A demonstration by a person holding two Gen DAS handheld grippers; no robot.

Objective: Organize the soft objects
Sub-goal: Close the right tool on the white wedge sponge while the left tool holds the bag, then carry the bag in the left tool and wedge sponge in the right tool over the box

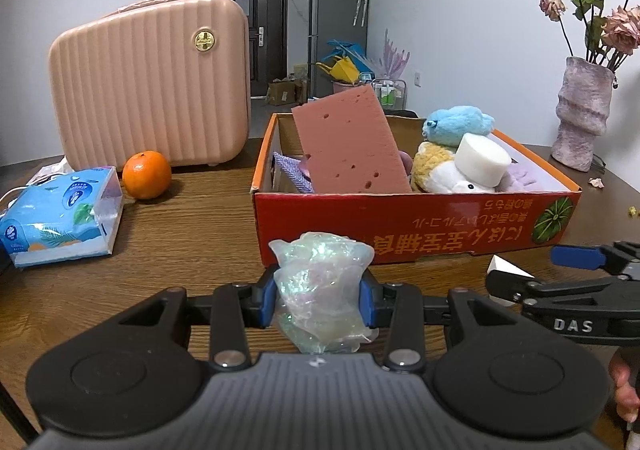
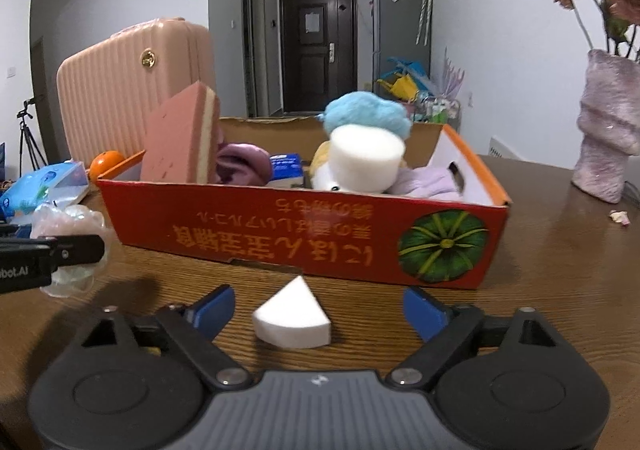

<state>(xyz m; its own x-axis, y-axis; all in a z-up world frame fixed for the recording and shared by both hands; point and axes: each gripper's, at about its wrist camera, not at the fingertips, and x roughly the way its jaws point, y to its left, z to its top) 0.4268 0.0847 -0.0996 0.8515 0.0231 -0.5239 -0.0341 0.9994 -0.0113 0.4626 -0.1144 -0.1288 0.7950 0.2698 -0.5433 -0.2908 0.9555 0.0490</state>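
I saw a worktop (image 1: pixel 192 226) of dark wood w/ clear grain, semi-gloss. The box (image 2: pixel 280 226) was printed cardboard, red outside w/ slight sheen, plain brown inside. Crumpled film wad (image 1: pixel 322 290) looked thin plastic, iridescent, shiny. White wedge (image 2: pixel 294 316) looked like matt foam, fine-pored; white cylinder (image 2: pixel 366 158) the same. Pink slab (image 1: pixel 348 142) was sponge, matt, pitted w/ holes. Blue plush (image 1: pixel 456 124) was fuzzy cloth. Pink case (image 1: pixel 152 86) was ribbed hard plastic, satin finish, gold metal badge. Vase (image 1: pixel 582 114) looked rough, stone-like. Tissue pack (image 1: pixel 60 214) had glossy plastic wrap. Each hand-held gripper's body was matt black plastic.
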